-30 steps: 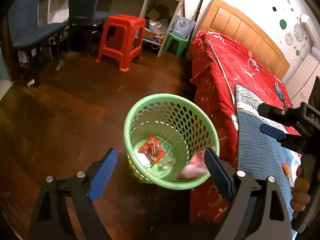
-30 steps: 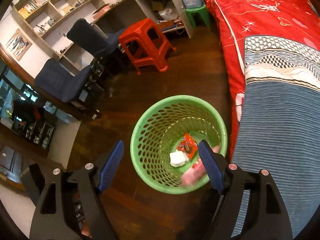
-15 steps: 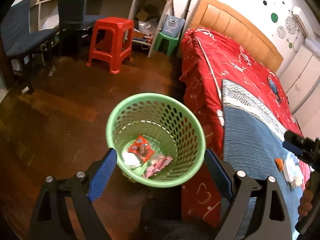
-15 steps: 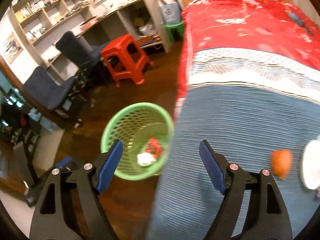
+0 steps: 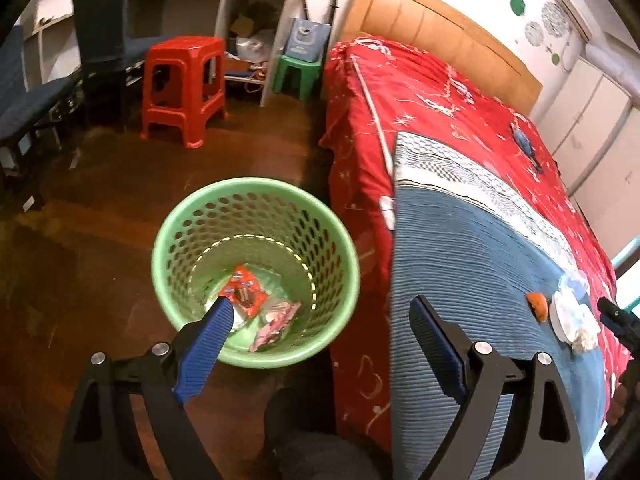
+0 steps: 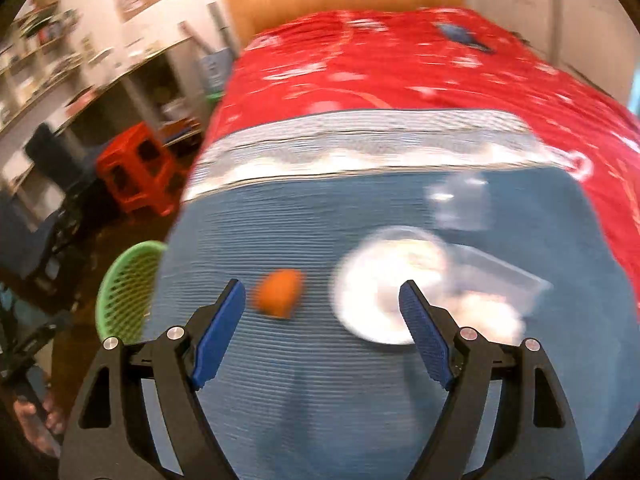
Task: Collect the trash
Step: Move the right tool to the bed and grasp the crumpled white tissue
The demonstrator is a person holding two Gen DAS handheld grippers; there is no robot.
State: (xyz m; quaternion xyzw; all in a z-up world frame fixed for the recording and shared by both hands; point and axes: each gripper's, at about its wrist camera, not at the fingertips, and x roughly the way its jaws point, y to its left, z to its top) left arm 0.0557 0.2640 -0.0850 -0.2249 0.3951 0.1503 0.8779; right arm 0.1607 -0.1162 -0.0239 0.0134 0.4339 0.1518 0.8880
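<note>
Over the blue blanket (image 6: pixel 360 380) now, not the basket (image 5: pixel 256 272): right gripper (image 6: pixel 322 312), fingers released and empty

Bedroom with dark wooden floor (image 5: pixel 100 208) and white walls.
A bed (image 5: pixel 432 92) with red cover and wooden headboard (image 5: pixel 440 28) stood beside a red stool (image 5: pixel 184 84), green stool (image 5: pixel 298 74), dark chairs (image 5: pixel 100 36) and open shelving (image 5: pixel 248 20).

No readable text anywhere; print on the red wrapper (image 5: pixel 243 290) in the green basket (image 5: pixel 256 360) too small to read.
</note>
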